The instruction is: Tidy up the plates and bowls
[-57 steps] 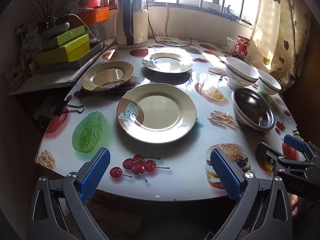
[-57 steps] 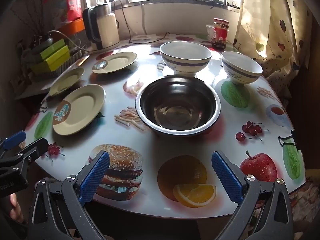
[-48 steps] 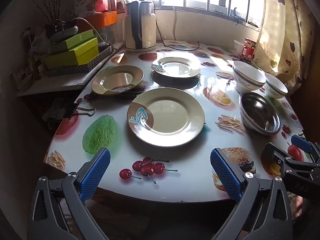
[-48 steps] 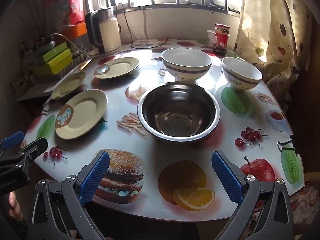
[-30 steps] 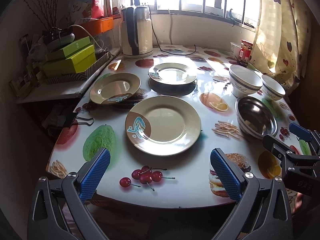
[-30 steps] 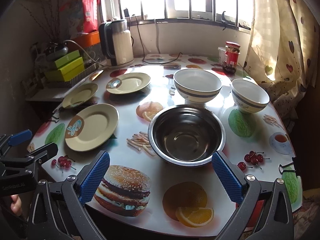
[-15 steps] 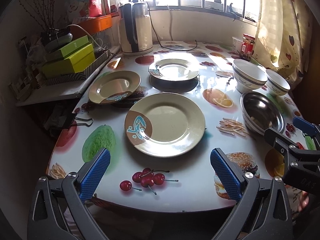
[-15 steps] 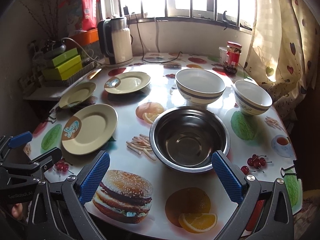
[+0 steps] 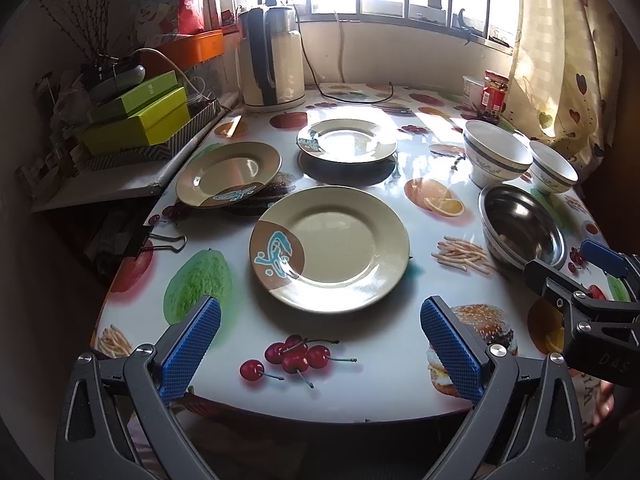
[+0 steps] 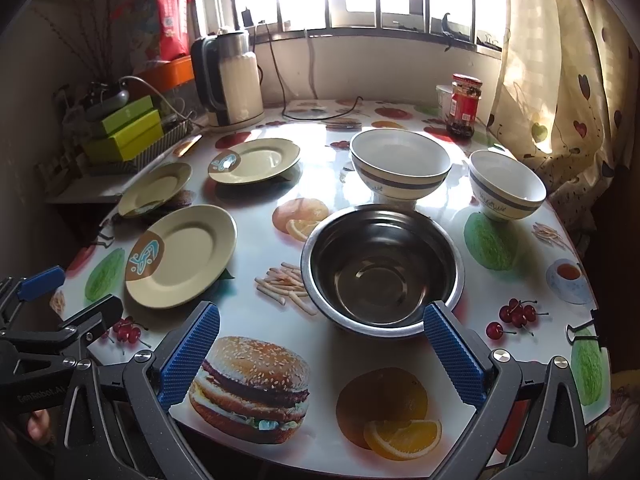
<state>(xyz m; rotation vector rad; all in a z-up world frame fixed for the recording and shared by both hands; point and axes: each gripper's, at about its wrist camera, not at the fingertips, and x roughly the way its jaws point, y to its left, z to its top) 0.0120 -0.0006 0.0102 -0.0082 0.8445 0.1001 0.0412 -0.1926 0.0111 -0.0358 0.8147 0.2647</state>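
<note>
Three beige plates with brown patches lie on the fruit-print table: a large near one [image 9: 332, 248] [image 10: 182, 256], a left one [image 9: 228, 172] [image 10: 154, 188] and a far one [image 9: 346, 140] [image 10: 256, 160]. A steel bowl [image 10: 382, 268] [image 9: 522, 228] sits in front of two white bowls, one large [image 10: 400, 164] [image 9: 496, 156] and one small [image 10: 506, 184] [image 9: 552, 172]. My left gripper [image 9: 320, 344] is open and empty over the table's front edge, before the near plate. My right gripper [image 10: 320, 352] is open and empty, just short of the steel bowl.
An electric kettle [image 9: 274, 64] with its cord stands at the back. Green boxes [image 9: 136, 120] sit on a side shelf at left. A red jar [image 10: 464, 104] stands by the curtain. A binder clip [image 9: 156, 240] grips the table's left edge.
Both grippers drew back and rose a little, then edged forward again toward the table. Nothing on the table has moved; both stay open.
</note>
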